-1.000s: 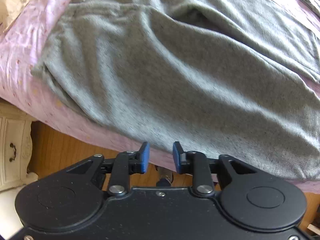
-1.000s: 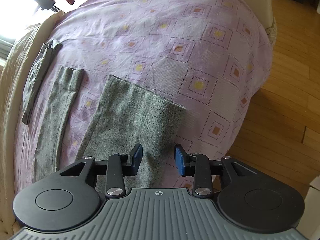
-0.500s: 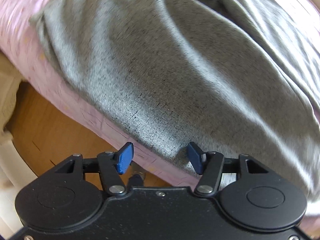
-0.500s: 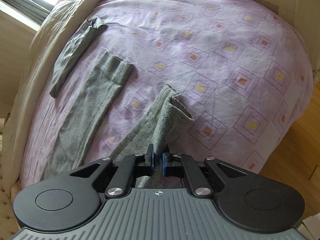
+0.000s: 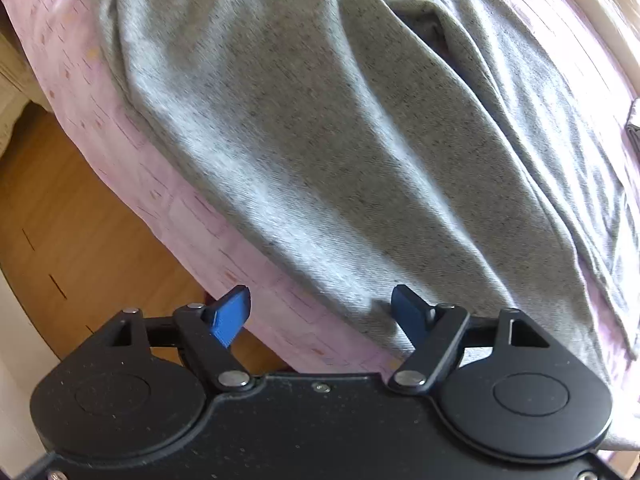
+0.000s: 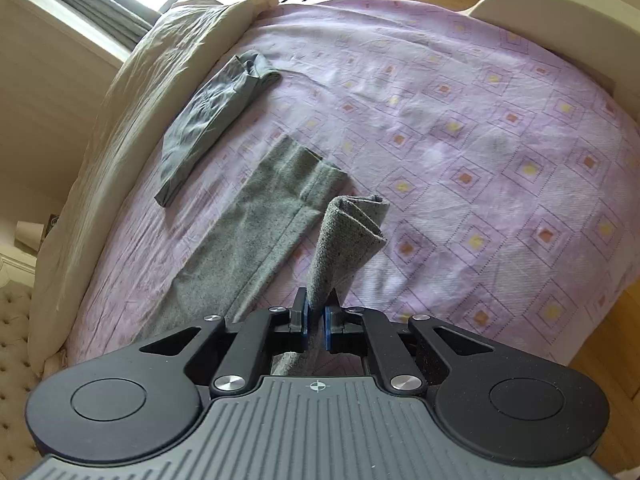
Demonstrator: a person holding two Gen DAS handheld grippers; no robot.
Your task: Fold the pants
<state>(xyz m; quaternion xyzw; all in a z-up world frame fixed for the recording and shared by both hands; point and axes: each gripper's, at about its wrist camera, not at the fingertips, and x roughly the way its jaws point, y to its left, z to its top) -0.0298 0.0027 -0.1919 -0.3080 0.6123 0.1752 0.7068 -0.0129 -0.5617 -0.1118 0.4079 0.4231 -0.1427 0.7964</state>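
While the right gripper [image 6: 316, 318] pinches one leg end of the grey pants [image 6: 344, 236] between its blue pads, the cloth rises from the jaws and curls over in a folded cuff above the bed. This leg end is lifted off the purple bedsheet [image 6: 480, 128], which has a pattern of small squares. The other leg of the pants [image 6: 256, 232] lies flat on the sheet just to the left, with its hem pointing away from the camera. Further left, near the beige blanket [image 6: 132, 92] at the edge of the bed, a darker grey folded garment [image 6: 212, 112] rests apart from the pants.

On the left wrist view, the left gripper [image 5: 320, 312] has its fingers spread wide and its jaws are opening. Nothing is gripped between them; the lower edge of the pants' wide upper part [image 5: 320, 128] and the edge of the sheet lie in the gap, and the right blue pad stands against the cloth. This part of the pants is spread with soft wrinkles near the side of the bed, and the wooden floor [image 5: 68, 220] shows below it.
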